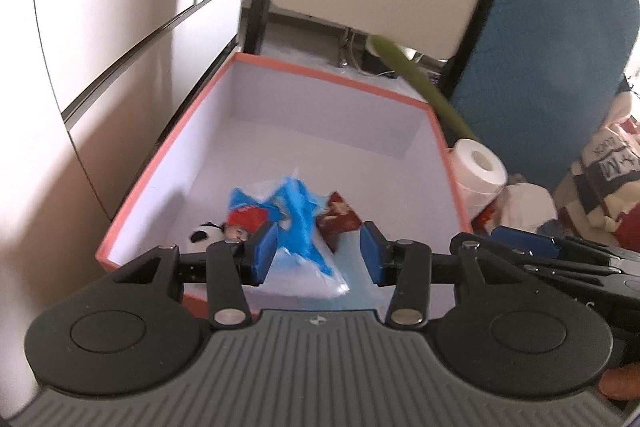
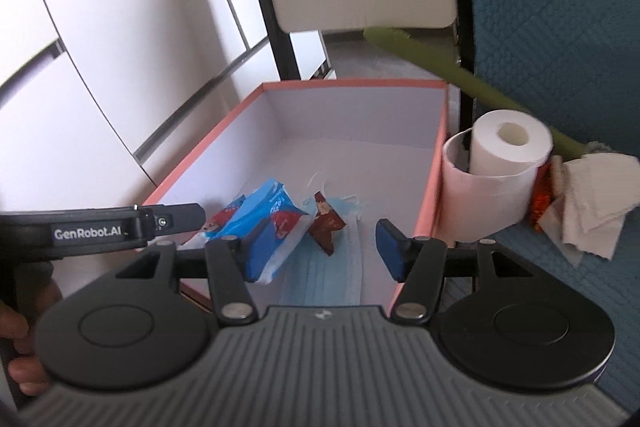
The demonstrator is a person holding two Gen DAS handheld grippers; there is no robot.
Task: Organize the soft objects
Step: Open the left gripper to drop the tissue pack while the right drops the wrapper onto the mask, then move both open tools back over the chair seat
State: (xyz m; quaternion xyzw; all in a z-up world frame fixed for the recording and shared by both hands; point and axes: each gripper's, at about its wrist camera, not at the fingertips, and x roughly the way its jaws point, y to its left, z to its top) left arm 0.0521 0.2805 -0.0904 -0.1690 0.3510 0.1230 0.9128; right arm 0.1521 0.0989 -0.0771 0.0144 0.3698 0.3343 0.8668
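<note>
Left wrist view: the left gripper (image 1: 318, 253), spread wide and empty, hangs over the blue tissue pack (image 1: 298, 223) in the box (image 1: 136, 199).

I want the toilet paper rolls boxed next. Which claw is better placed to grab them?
Right. The toilet paper rolls stand outside the box's right wall, just ahead of the open right claw. The left claw, also open, hovers over the box interior, farther away.
</note>
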